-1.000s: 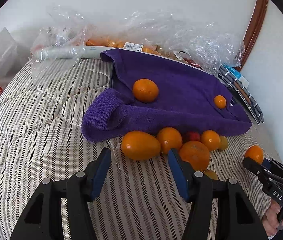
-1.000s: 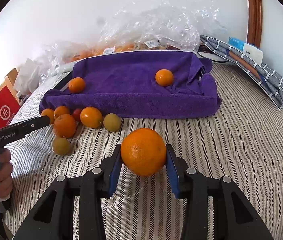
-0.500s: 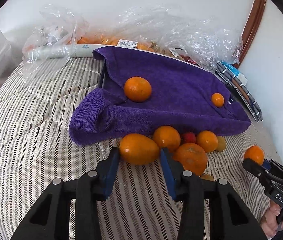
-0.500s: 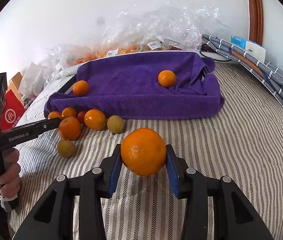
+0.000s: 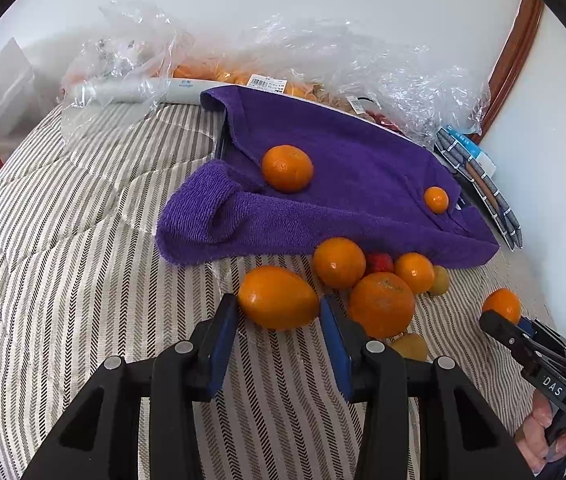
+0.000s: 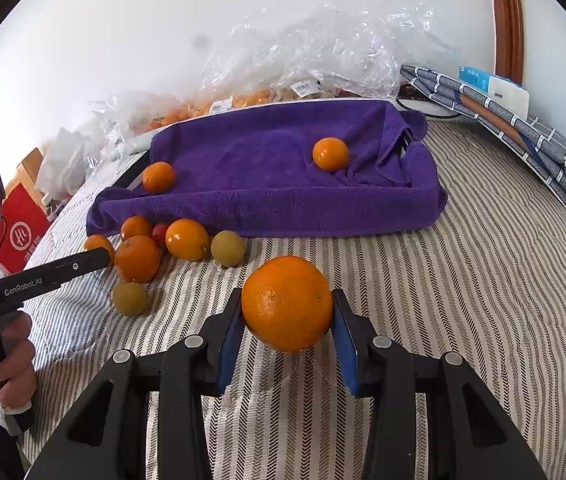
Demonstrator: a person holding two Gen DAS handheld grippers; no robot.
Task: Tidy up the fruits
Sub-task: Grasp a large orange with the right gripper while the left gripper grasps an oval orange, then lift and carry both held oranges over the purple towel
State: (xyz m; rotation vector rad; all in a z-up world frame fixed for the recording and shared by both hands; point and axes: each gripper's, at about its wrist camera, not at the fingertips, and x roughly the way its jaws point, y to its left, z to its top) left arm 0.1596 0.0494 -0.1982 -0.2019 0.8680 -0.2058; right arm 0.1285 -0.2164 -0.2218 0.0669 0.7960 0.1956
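Note:
My left gripper [image 5: 279, 312] has its jaws closed against an oval orange [image 5: 278, 297] that lies on the striped bed at the near edge of a fruit pile [image 5: 381, 305]. My right gripper [image 6: 286, 312] is shut on a round orange [image 6: 287, 303] and holds it above the bed. A purple towel [image 5: 347, 176] covers a tray and carries a large orange [image 5: 287, 168] and a small one [image 5: 436, 199]. In the right wrist view the towel [image 6: 251, 168] carries the same two oranges [image 6: 330, 154], and the left gripper [image 6: 101, 256] reaches into the pile [image 6: 138, 258].
Crumpled clear plastic bags [image 5: 323, 60] with more fruit lie behind the towel by the wall. A folded checked cloth [image 6: 515, 124] lies at the right. A red box [image 6: 23, 236] stands off the bed's left side. Two greenish fruits [image 6: 227, 247] lie near the pile.
My left gripper has moved forward to the oval orange and its jaws have narrowed from wide open to touching it. My right gripper has kept hold of the round orange, almost still.

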